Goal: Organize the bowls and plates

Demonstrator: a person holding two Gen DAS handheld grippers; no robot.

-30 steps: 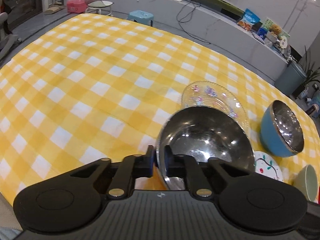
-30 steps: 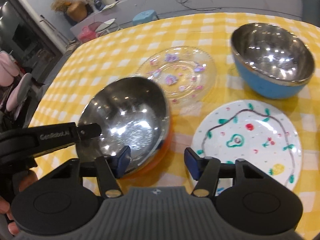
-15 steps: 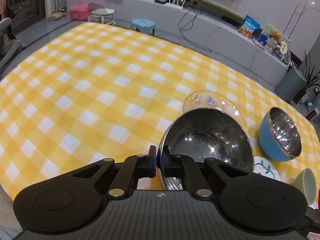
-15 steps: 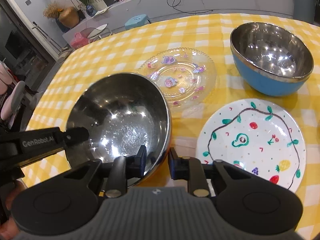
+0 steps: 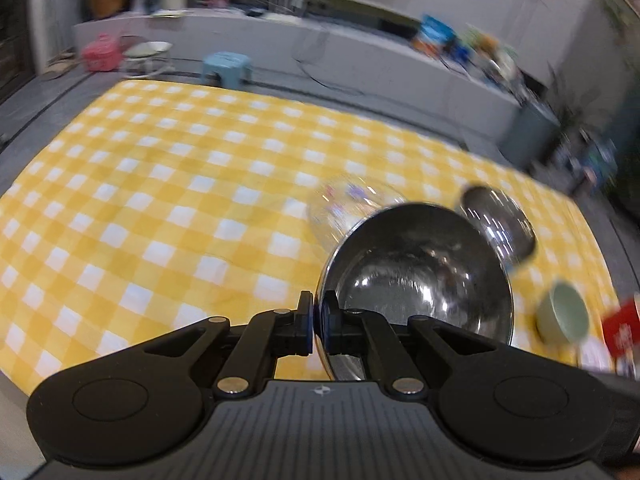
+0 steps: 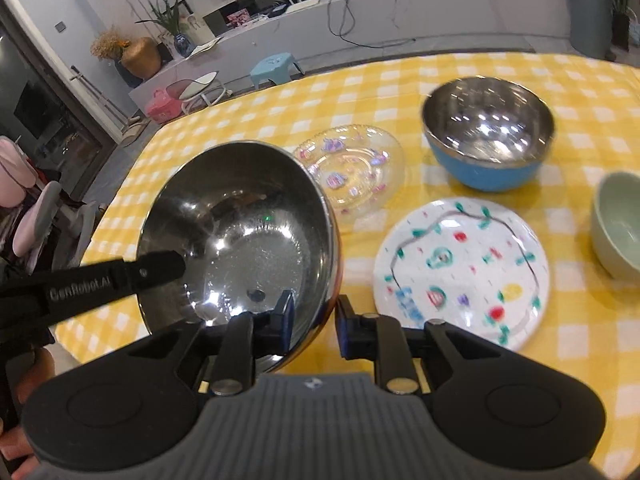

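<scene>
A steel bowl with an orange outside [image 5: 420,280] [image 6: 248,232] hangs tilted above the yellow checked table [image 5: 160,200]. My left gripper [image 5: 318,320] is shut on its left rim; one of its fingers [image 6: 156,272] reaches into the bowl in the right wrist view. My right gripper [image 6: 316,316] is shut on the near rim, one pad inside and one outside. Behind the bowl lies a clear glass plate with flowers [image 6: 352,172] [image 5: 348,204]. A blue bowl with a steel inside [image 6: 488,136] [image 5: 496,228] stands at the back right. A white painted plate [image 6: 460,272] lies right of the held bowl.
A pale green bowl [image 6: 620,224] [image 5: 562,316] sits at the right edge, with a red object [image 5: 624,332] beside it. A hand shows at the lower left of the right wrist view. Stools and a low counter stand beyond the table's far edge.
My right gripper went from open beside the bowl to shut on its near rim. Both grippers then rose with the bowl, and the table looks farther away.
</scene>
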